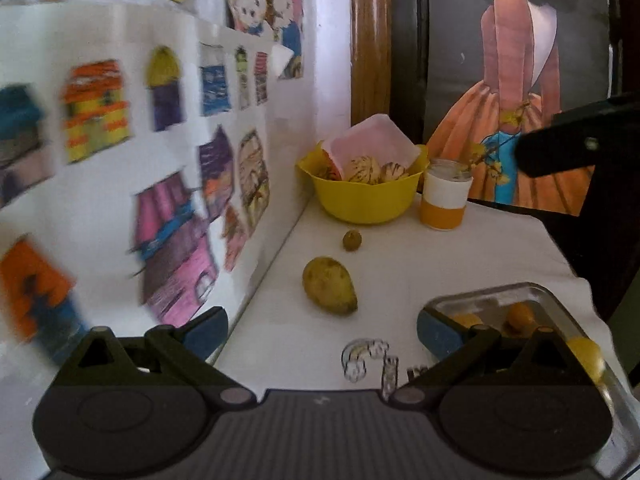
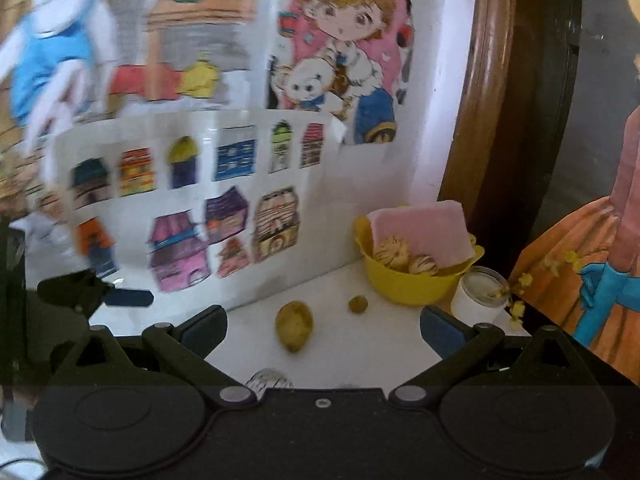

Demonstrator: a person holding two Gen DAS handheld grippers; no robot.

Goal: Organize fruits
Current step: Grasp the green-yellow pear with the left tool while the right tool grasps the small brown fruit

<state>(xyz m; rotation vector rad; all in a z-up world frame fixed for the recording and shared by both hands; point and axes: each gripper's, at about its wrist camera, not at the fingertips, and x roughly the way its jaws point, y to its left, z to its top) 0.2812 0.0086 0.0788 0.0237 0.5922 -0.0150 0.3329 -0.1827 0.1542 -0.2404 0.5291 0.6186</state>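
Observation:
A yellow-green mango (image 1: 329, 285) (image 2: 294, 325) lies on the white table, with a small round brownish fruit (image 1: 352, 240) (image 2: 357, 304) just beyond it. A yellow bowl (image 1: 366, 200) (image 2: 404, 286) at the back holds striped round fruits and a pink lid. A clear glass container (image 1: 520, 300) at the near right holds orange and yellow fruits. My left gripper (image 1: 322, 332) is open and empty, short of the mango. My right gripper (image 2: 323, 332) is open too, nothing between its fingers, the mango ahead between them. The right gripper shows as a dark shape (image 1: 576, 144) in the left wrist view.
A jar with a white and orange band (image 1: 445, 196) (image 2: 478, 296) stands right of the bowl. A wall of coloured drawings (image 1: 160, 140) runs along the table's left edge. A painting of a dress (image 1: 520, 120) leans at the back right. The table's right edge drops off.

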